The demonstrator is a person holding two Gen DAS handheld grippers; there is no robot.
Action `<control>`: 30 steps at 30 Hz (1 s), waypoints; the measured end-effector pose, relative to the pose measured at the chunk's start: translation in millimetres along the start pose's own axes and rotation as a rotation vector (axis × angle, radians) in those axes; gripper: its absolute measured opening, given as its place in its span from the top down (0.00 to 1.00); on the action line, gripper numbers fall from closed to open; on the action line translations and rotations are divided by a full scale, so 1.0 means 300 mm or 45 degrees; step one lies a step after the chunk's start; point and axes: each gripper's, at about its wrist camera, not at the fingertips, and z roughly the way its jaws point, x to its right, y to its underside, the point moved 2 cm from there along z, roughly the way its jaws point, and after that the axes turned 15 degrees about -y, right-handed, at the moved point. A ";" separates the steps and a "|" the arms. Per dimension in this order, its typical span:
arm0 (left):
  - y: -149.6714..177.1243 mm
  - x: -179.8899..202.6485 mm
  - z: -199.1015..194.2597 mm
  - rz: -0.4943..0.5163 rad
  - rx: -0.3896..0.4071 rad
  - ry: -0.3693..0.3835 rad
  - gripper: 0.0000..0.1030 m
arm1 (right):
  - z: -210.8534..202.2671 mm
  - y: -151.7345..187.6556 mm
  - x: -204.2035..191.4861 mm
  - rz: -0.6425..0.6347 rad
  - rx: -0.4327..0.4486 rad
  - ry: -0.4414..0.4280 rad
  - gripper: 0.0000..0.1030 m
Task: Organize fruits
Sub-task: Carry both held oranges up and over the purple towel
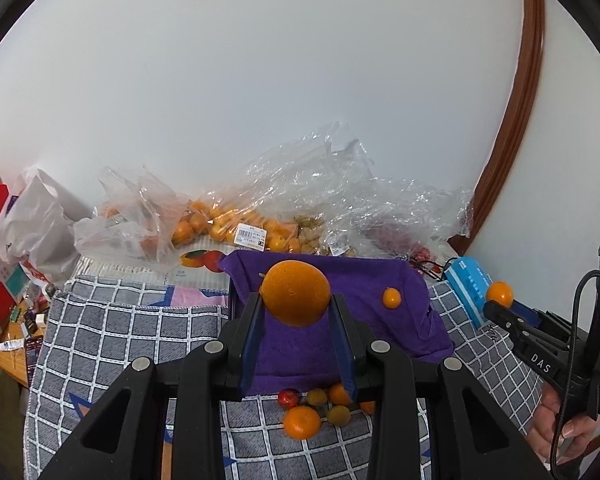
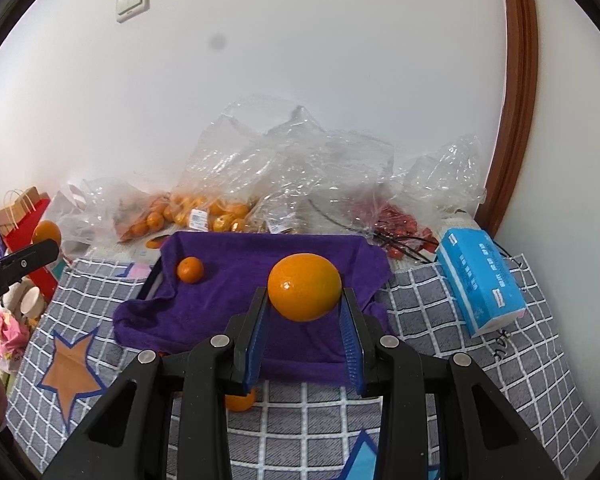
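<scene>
Here both the left tongs [image 1: 296,308] and right tongs [image 2: 305,300] are each clamped on an orange above the purple-towelled tray [image 2: 236,248]; lowering and releasing beside the small mandarin [image 2: 190,269] looks next.

Tabletop under grey checked cloth [image 2: 420,412]; on it: purple towel [image 2: 236,280], blue tissue pack [image 2: 480,276], loose small fruits [image 1: 312,408], plastic bags [image 2: 284,160].

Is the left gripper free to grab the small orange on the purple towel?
Probably not yet: the left gripper already holds an orange. The small orange on the purple towel lies unobstructed.
</scene>
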 end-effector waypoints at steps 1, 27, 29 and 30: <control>-0.003 0.000 0.017 0.000 -0.012 -0.002 0.69 | 0.012 -0.004 0.012 0.009 -0.005 0.001 0.66; -0.013 -0.036 0.375 -0.035 -0.174 -0.015 0.69 | 0.322 0.009 0.179 0.114 -0.132 0.004 0.66; -0.004 -0.027 0.406 -0.027 -0.200 -0.008 0.69 | 0.358 0.022 0.188 0.123 -0.160 0.000 0.66; 0.001 -0.024 0.420 -0.024 -0.211 -0.006 0.69 | 0.372 0.027 0.191 0.125 -0.171 -0.001 0.66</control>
